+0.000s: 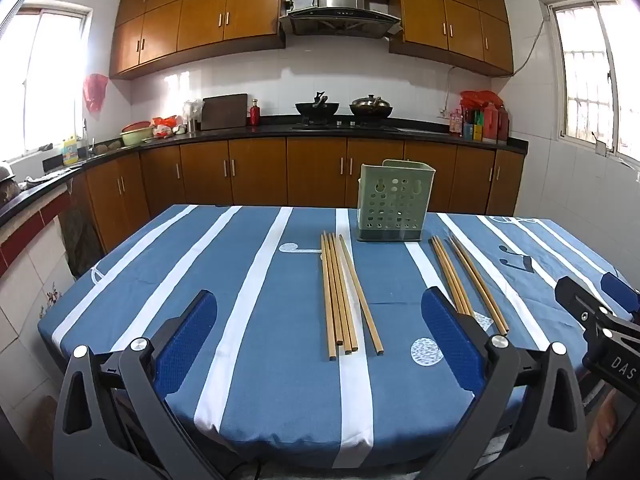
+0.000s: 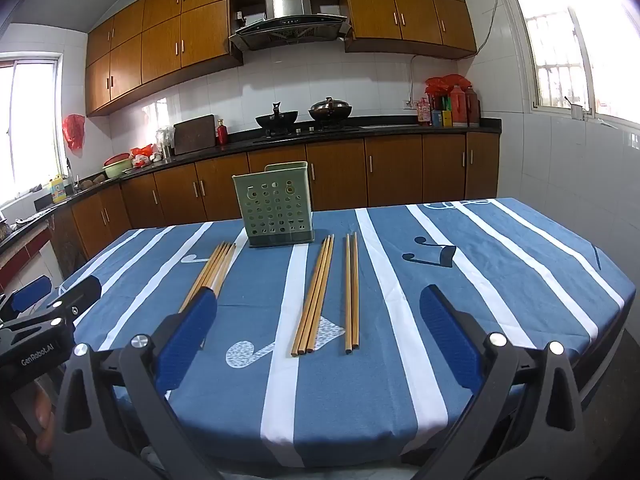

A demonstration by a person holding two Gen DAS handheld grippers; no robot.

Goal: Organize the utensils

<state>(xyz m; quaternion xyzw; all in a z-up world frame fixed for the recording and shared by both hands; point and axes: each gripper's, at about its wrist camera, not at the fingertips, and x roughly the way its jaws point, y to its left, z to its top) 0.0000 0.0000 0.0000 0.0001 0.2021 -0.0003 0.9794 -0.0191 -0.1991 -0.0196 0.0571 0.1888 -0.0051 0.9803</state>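
Note:
A green perforated utensil holder [image 1: 393,200] stands upright near the table's far edge; it also shows in the right wrist view [image 2: 278,205]. Several wooden chopsticks lie on the cloth in front of it: a left group [image 1: 344,294] [image 2: 214,266] and a right group [image 1: 466,280], which in the right wrist view shows as a bundle of three [image 2: 314,296] and a pair [image 2: 351,292]. My left gripper [image 1: 320,336] is open and empty above the near table edge. My right gripper [image 2: 318,334] is open and empty, to the right of the left one [image 2: 56,304].
The table carries a blue cloth with white stripes [image 1: 240,280]. Beyond it runs a kitchen counter [image 1: 280,132] with two woks, bottles and a cutting board, over wooden cabinets. The right gripper shows at the left wrist view's right edge [image 1: 600,312].

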